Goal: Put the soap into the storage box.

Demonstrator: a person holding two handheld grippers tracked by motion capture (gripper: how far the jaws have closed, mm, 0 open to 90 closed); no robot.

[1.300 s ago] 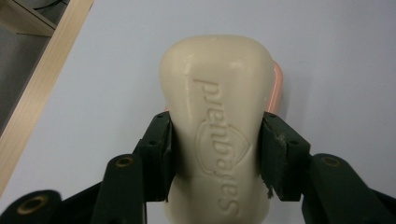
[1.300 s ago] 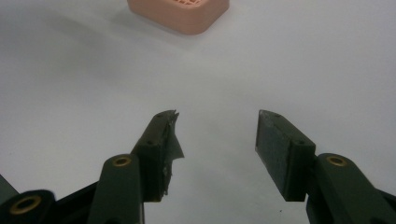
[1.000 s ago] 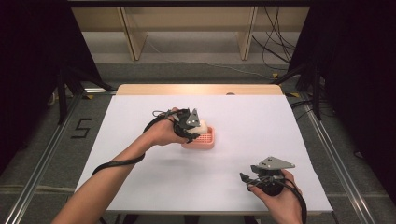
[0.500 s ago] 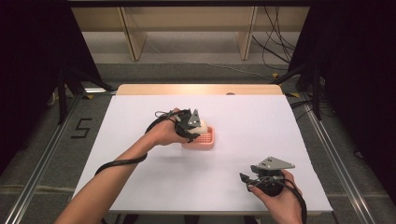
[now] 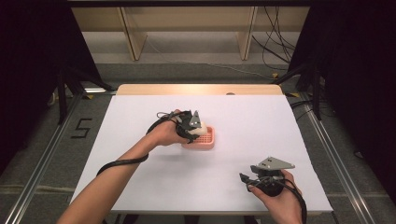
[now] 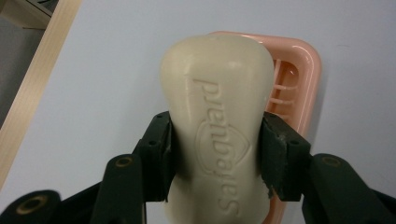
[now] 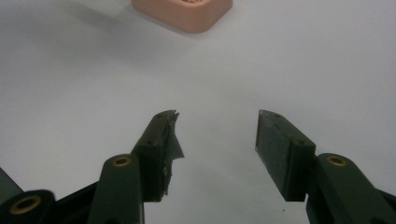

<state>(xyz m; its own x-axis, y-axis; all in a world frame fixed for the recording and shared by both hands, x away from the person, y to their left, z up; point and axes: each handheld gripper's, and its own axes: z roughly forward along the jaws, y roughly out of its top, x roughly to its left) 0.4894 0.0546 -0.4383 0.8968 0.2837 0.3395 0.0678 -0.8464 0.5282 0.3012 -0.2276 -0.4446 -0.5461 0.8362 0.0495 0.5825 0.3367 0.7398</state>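
The person sits at a white table (image 5: 140, 116) and holds one gripper in each hand. The left gripper (image 6: 215, 154) is clenched on a cream bar of soap (image 6: 217, 126); both black jaws press on its two long sides, near the middle of the bar. The soap has raised letters on its top face, and they read upside down in the left gripper view. The bar is held just over a pink soap dish (image 6: 299, 79), which stands on the table near its middle; I cannot tell if the soap touches the dish. In the high view, the left hand (image 5: 166, 133) is just beside the dish (image 5: 205, 140).

The right gripper (image 7: 217, 144) is near the front right corner of the table, well apart from the dish. Its jaws are spread and hold nothing, with only the white surface between them. The right hand (image 5: 275, 196) holds it low over the table.
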